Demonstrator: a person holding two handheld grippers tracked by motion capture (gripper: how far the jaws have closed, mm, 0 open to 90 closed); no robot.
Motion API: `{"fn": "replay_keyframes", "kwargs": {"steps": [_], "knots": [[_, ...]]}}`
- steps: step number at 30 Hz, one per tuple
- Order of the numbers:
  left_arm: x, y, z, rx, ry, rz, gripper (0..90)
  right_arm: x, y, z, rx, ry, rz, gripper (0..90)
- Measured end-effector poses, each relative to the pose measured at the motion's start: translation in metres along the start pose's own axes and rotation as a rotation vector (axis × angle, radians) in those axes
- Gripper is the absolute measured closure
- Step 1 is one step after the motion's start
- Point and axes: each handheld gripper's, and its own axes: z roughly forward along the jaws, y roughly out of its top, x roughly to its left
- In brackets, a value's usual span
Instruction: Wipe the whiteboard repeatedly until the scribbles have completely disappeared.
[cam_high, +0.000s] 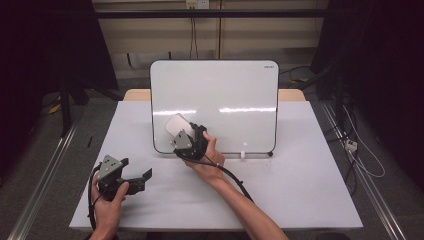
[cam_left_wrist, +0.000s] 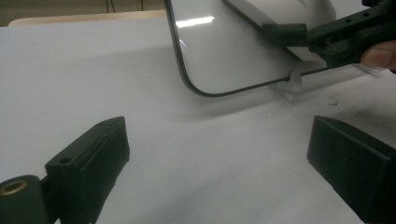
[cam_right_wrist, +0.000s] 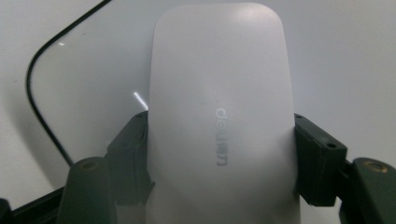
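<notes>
Eraser (cam_right_wrist: 219, 121) clamped between right hand-held gripper (cam_right_wrist: 222, 156) jaws.

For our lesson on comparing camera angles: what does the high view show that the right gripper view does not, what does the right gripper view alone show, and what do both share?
High view alone: the left gripper open on the white table, apart from the board, and the person's forearms.
Right gripper view alone: grey lettering on the white eraser, with a jaw pressed to each of its sides.
Both: the right gripper holding the eraser against the whiteboard, near its black-edged lower corner.
</notes>
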Motion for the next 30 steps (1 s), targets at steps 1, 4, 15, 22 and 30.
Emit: {"fn": "replay_keyframes", "kwargs": {"steps": [1, 4, 15, 22, 30], "knots": [[0.0, 0.0, 0.0, -0.003, 0.0, 0.001, 5.6, 0.003, -0.001, 0.0, -0.002, 0.01, -0.02, 31.6], [0.001, 0.0, -0.003, -0.002, 0.004, 0.004, 5.6, 0.008, -0.004, -0.002, 0.0, 0.033, -0.066, 31.6], [0.002, -0.001, -0.005, -0.013, 0.013, -0.01, 5.6, -0.013, -0.029, -0.019, 0.038, 0.055, -0.057, 31.6], [0.002, -0.001, -0.004, -0.007, 0.013, -0.01, 5.6, -0.053, -0.045, -0.029, 0.057, -0.006, 0.057, 31.6], [0.002, 0.0, -0.002, -0.002, 0.011, -0.004, 5.6, -0.071, -0.042, -0.029, 0.057, -0.071, 0.17, 31.5]]}}
